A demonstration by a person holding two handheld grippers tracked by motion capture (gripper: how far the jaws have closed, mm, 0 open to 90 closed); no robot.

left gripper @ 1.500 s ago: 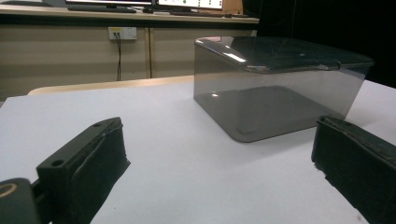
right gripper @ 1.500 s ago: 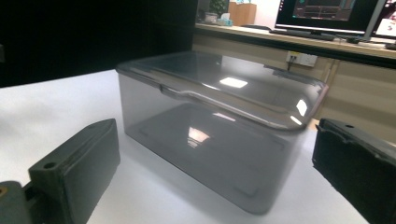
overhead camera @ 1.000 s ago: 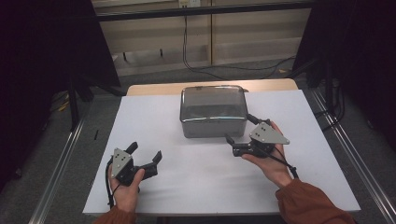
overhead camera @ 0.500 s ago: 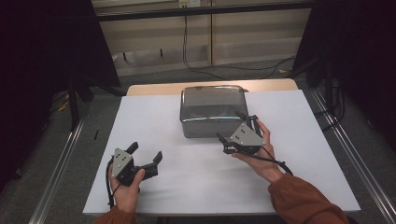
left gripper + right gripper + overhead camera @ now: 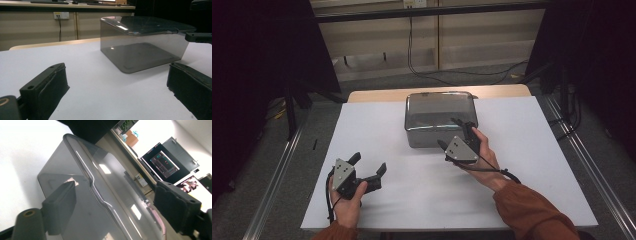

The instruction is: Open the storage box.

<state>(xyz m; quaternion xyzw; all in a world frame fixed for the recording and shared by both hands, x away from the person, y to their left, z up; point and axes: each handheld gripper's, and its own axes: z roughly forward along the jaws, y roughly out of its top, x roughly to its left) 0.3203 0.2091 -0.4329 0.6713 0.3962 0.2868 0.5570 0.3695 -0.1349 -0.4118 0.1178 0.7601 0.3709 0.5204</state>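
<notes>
Approaching box (image 5: 441, 118) lid with right gripper (image 5: 458, 134), jaws spread astride its front rim. Next: closing on rim. Left gripper (image 5: 368, 165) resting spread.

Your left hand (image 5: 343, 200) holds its black two-jaw gripper (image 5: 368, 169) low near the desk's front left corner, jaws wide apart. Your right hand (image 5: 479, 156) holds the other black gripper (image 5: 454, 133) higher, tilted sideways, jaws spread wide.
</notes>
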